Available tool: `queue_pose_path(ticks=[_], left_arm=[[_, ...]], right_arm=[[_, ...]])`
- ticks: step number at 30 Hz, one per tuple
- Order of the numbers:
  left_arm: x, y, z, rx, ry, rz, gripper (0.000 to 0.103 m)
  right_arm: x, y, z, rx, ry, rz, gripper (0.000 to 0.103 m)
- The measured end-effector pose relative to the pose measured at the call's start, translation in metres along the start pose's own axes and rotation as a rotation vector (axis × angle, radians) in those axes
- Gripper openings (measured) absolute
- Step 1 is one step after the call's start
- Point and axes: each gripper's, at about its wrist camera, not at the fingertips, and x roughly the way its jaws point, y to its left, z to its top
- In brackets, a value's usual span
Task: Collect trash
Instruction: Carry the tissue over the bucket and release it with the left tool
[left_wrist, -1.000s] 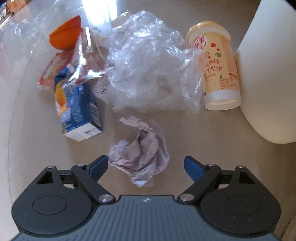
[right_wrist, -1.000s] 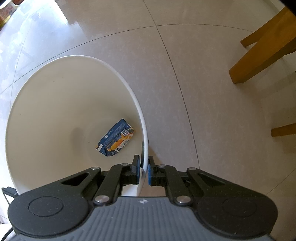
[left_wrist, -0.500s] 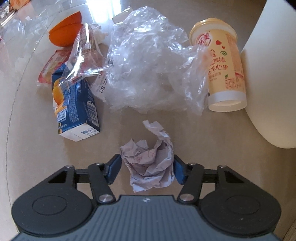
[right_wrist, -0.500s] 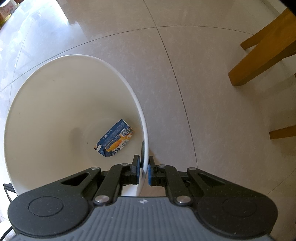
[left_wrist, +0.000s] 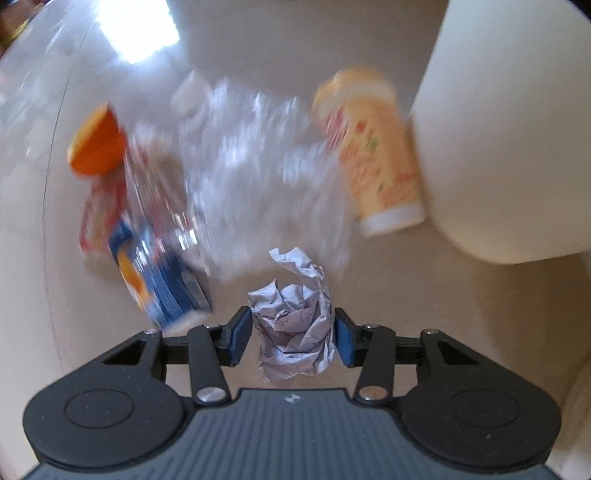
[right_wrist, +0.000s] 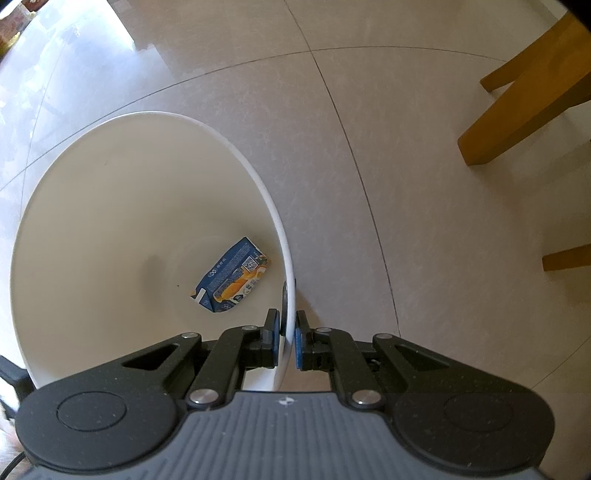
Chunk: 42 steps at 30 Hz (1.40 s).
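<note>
In the left wrist view a crumpled ball of paper (left_wrist: 295, 325) sits sharp between the blue pads of my left gripper (left_wrist: 291, 336). The jaws are closing on it, both pads press its sides, and it hangs above the blurred floor. My right gripper (right_wrist: 286, 343) is shut on the rim of the white bin (right_wrist: 258, 177), one pad inside the wall and one outside. A blue juice carton (right_wrist: 232, 280) lies on the bin's bottom. The same bin (left_wrist: 509, 140) fills the right of the left wrist view.
On the floor lie a clear plastic bag (left_wrist: 258, 177), a yellow paper cup (left_wrist: 373, 147) beside the bin, a blue carton (left_wrist: 162, 280), a red wrapper (left_wrist: 99, 214) and an orange piece (left_wrist: 98, 147). Wooden chair legs (right_wrist: 517, 107) stand right of the bin.
My left gripper's jaws closed from wide apart onto the crumpled paper, then rose with it; the floor litter now looks farther and blurred. The right gripper and bin kept still.
</note>
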Motion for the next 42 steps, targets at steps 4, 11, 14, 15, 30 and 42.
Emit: queue_pose_path(ticks=[4,11,14,15,30,42], left_arm=[[-0.053,0.014,0.039,0.072,-0.028,-0.005,0.046],[-0.166,-0.002,0.106,0.253,-0.13,0.01,0.046],[-0.204,-0.025,0.132,0.313,-0.153,-0.023,0.046],[-0.213,-0.035,0.14,0.33,-0.155,-0.042,0.046],[-0.239,-0.148,0.175,0.461,-0.234,-0.224,0.089],[-0.239,-0.117,0.166,0.402,-0.231,-0.175,0.09]], right_arm=[[0.0,0.001,-0.001,-0.01,-0.003,-0.008,0.01],[0.002,0.008,-0.002,-0.025,-0.006,-0.025,0.01],[0.002,0.01,-0.003,-0.028,-0.006,-0.03,0.01],[0.002,0.011,-0.003,-0.027,-0.005,-0.03,0.01],[0.002,0.011,-0.002,-0.025,-0.005,-0.03,0.01],[0.002,0.013,-0.002,-0.027,-0.008,-0.033,0.01]])
